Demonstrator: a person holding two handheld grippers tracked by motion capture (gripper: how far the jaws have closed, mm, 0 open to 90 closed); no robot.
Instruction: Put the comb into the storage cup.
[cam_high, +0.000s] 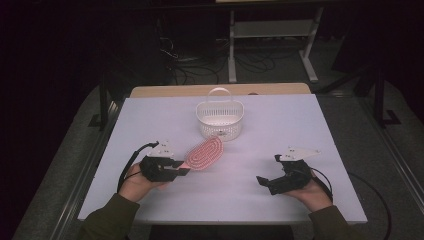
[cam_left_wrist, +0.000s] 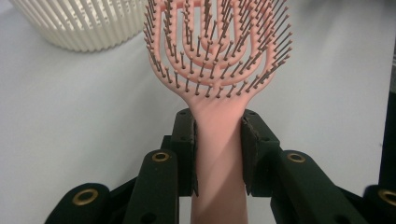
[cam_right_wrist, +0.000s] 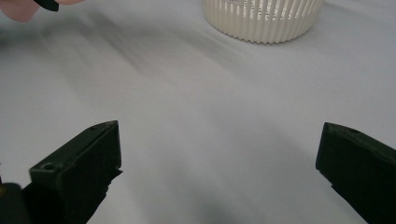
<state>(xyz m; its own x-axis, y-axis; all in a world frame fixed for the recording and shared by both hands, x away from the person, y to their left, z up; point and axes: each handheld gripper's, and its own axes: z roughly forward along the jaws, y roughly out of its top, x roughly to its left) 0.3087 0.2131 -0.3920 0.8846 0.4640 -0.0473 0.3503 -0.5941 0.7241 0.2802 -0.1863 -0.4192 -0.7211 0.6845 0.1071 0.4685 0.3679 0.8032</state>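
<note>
The left gripper (cam_left_wrist: 218, 154) clamps the handle of a pink hairbrush (cam_high: 204, 153), whose head points at the white slatted basket (cam_high: 220, 118) just beyond. The right gripper (cam_right_wrist: 219, 172), jaws spread wide, hangs over bare white table (cam_high: 280, 130), well clear of every edge. The left gripper view shows the bristles facing up.

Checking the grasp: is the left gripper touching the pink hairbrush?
Touching. The left gripper view shows the left gripper clamped against both sides of the hairbrush handle.
</note>
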